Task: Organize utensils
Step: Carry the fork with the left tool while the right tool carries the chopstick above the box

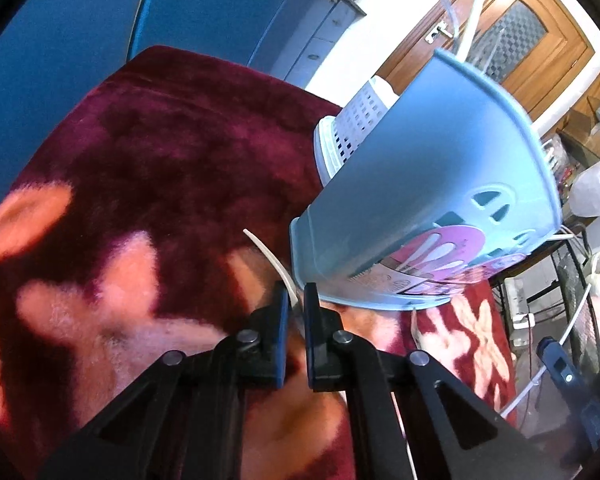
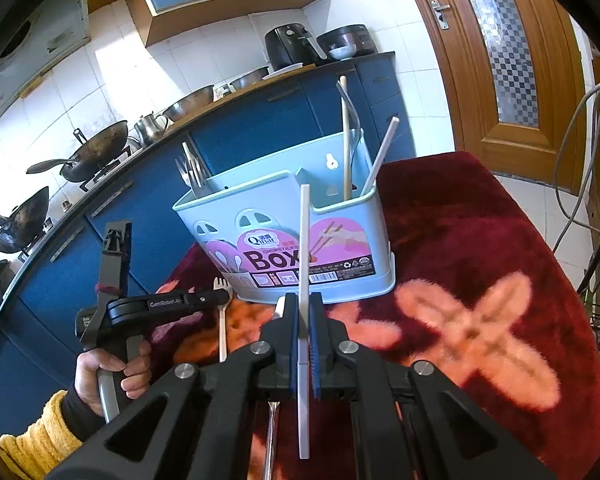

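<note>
Both grippers pinch something: my right gripper clamps a white chopstick at six o'clock of the blue box, my left gripper a fork, so I should lift each clear of the rim before dropping.

Blanket right of the light-blue chopsticks box is bare, free path there. Left of the box is tight: left gripper sits over a white fork. Upright chopsticks crowd the box's right compartment.
</note>
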A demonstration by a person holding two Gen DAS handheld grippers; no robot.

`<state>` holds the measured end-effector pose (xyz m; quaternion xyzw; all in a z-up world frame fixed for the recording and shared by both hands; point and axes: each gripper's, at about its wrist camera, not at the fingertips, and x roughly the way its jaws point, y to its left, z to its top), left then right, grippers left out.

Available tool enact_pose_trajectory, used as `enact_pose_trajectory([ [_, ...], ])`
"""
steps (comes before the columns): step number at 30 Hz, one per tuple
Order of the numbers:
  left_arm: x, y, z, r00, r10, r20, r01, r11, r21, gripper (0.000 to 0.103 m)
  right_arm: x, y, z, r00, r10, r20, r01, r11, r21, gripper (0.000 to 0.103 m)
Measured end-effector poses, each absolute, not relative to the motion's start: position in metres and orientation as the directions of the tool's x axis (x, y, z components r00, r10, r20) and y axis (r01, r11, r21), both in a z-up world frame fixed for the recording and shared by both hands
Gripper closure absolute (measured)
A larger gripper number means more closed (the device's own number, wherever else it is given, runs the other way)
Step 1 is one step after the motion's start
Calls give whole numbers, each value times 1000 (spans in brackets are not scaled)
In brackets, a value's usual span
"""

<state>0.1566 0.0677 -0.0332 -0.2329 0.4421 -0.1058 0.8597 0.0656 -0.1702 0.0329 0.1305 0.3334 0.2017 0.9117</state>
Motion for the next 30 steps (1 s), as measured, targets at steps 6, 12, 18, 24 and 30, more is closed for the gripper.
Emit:
enact_pose_trajectory([
  [6, 131, 69, -9, 652, -373, -660, 2, 871, -491, 101, 63, -170, 41, 712, 453, -537, -286, 885, 367, 97],
  [12, 104, 72, 26, 729, -361, -582, 60, 880, -471, 101, 58, -170, 54, 733, 453, -508, -306, 886, 348, 97],
  [18, 84, 68, 74, 809, -340, -479, 125, 896, -425, 101, 53, -170, 75, 769, 439, -466, -317, 893, 319, 97],
  [24, 78, 62, 119, 881, -273, -386, 150, 936, -319, 101, 57, -171, 99, 803, 416, -427, -318, 905, 283, 97],
  [30, 90, 54, 160, 923, -226, -312, 155, 959, -238, 101, 72, -170, 127, 843, 377, -384, -307, 923, 231, 97],
])
